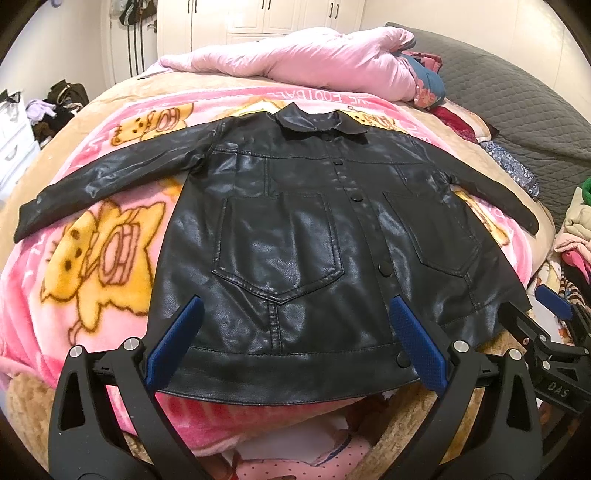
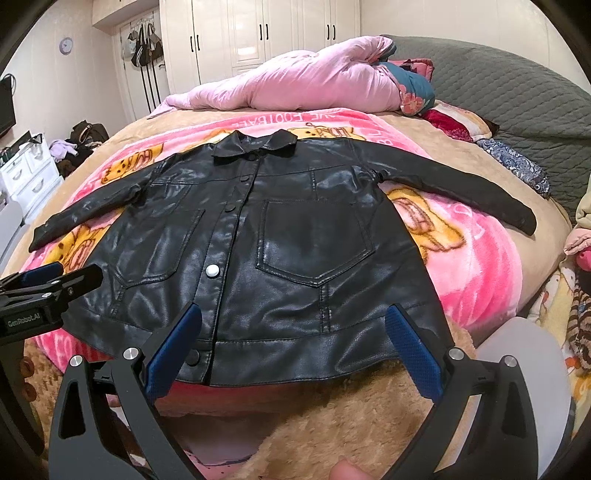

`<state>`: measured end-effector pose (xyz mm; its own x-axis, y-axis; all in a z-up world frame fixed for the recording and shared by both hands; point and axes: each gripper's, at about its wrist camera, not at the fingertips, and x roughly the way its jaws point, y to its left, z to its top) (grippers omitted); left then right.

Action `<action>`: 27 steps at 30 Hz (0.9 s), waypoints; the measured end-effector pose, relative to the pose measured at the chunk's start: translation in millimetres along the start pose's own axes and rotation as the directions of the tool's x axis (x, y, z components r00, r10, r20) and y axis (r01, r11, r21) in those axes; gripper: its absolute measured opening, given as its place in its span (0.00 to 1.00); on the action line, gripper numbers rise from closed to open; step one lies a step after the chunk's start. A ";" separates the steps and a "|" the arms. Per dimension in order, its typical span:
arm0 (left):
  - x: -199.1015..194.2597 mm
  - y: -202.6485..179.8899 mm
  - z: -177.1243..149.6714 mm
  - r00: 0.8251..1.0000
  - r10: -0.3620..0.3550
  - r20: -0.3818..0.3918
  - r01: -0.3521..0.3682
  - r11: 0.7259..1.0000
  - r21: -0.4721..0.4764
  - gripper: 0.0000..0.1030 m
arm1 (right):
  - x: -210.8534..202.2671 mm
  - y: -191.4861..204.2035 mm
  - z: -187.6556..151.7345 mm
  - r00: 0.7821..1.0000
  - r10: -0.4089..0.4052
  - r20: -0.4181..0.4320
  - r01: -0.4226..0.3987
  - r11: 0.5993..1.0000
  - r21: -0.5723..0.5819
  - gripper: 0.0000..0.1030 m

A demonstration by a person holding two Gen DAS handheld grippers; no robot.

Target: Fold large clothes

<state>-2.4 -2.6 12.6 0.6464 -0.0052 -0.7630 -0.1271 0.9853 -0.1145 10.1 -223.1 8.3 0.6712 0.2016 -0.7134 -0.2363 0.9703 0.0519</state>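
A black leather jacket lies flat and buttoned on a pink cartoon blanket, collar away from me, both sleeves spread out sideways. My left gripper hovers open over the jacket's hem, blue pads wide apart with nothing between them. My right gripper is likewise open above the hem's right half of the jacket. Each gripper shows at the edge of the other's view: the right one and the left one.
A rolled pink quilt and a teal floral pillow lie beyond the collar. Grey bedding is at the far right, heaped clothes at the right edge. White wardrobes and drawers stand behind and left.
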 end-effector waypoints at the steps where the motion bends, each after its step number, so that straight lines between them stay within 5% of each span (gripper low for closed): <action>1: 0.2 0.0 -0.1 1.000 -0.001 -0.001 0.001 1.000 0.000 0.92 | -0.3 -0.2 0.1 1.000 0.001 0.001 -0.001 1.000 0.000 0.96; 27: -1.6 -1.6 0.1 1.000 -0.001 -0.001 0.001 1.000 0.004 0.92 | -0.1 2.6 0.1 1.000 0.004 0.000 -0.004 1.000 -0.005 0.96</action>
<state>-3.2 -4.2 14.0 0.6460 -0.0069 -0.7633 -0.1235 0.9859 -0.1133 9.5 -220.6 8.7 0.6703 0.2059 -0.7129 -0.2429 0.9687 0.0514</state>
